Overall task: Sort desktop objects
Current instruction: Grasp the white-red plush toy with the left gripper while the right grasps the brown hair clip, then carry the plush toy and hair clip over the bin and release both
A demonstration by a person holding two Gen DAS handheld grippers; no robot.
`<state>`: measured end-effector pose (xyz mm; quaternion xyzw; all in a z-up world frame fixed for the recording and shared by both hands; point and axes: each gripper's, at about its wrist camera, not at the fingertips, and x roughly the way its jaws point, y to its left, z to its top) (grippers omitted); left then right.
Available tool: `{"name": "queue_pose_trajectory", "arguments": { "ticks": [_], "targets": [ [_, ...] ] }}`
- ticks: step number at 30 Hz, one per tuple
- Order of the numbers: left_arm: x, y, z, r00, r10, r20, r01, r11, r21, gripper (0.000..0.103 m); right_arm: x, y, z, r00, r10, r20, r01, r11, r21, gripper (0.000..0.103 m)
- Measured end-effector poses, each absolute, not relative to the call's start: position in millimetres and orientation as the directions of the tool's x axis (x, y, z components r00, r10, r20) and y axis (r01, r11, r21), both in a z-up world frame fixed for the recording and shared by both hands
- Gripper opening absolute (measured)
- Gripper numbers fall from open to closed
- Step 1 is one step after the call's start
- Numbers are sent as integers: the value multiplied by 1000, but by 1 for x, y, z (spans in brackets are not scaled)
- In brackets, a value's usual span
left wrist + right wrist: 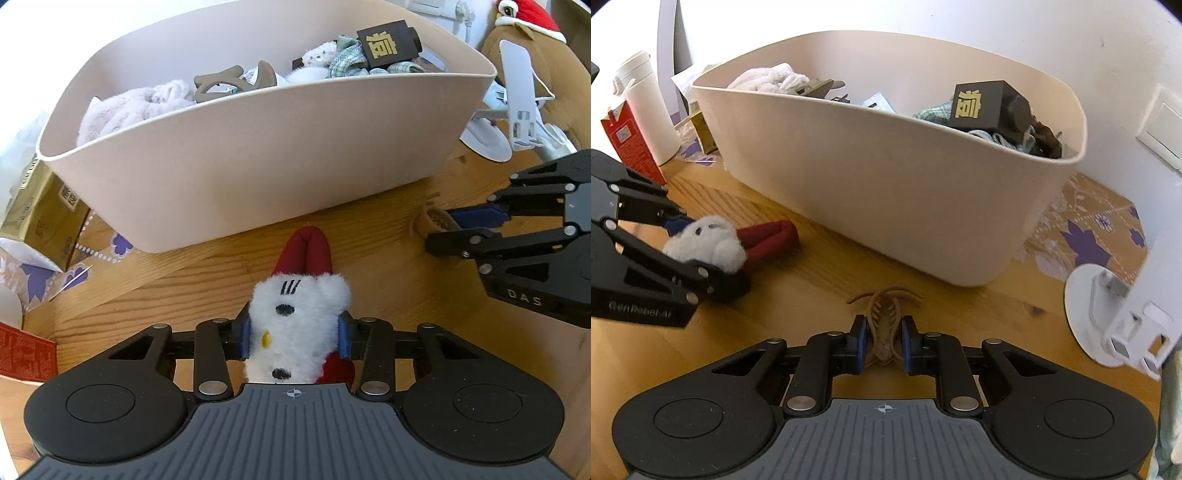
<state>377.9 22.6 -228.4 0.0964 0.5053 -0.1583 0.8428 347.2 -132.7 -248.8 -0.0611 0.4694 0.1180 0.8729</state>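
Note:
My left gripper [294, 338] is shut on a white and red plush toy [295, 321] that lies on the wooden desk, in front of the beige bin [258, 155]. The toy [713, 240] and the left gripper [689, 251] also show in the right wrist view. My right gripper [883, 345] is shut on a brown hair claw clip [884, 325] resting on the desk, near the bin [886, 192]. The right gripper [454, 229] shows at the right of the left wrist view. The bin holds a pink fluffy cloth [125, 110], another brown clip [221, 83] and a black box with a gold character [388, 46].
A gold box [44, 218] and a red box [26, 354] lie at the left on a patterned cloth. A white bottle [646, 107] stands behind the red box [628, 144]. A white stand [517, 110] and a brown plush [535, 48] are at the right.

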Motion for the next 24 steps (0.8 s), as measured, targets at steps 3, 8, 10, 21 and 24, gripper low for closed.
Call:
{"name": "queue_pose_trajectory", "arguments": {
  "ticks": [3,8,10,21,24],
  "targets": [
    [375,27,-225,442,-173,-880,354,935,-6,42,336,-135,-243,538,151,-829,-254,967,11,18],
    [359,26,-210,467,-179,-866,356,935,-2,42,322,-139,-229,557,151,-816,-231,973,22,18],
    [353,30,-204,479,-179,-860,355,935,3,42,313,-143,-221,568,152,-809,-218,975,30,18],
    [323,50,-159,554,-163,-817,321,947,29,42,277,-171,-173,652,132,-747,-186,983,12,18],
    [318,55,-148,574,-157,-804,306,951,33,42,272,-176,-161,676,121,-727,-172,985,5,18]
  ]
}}
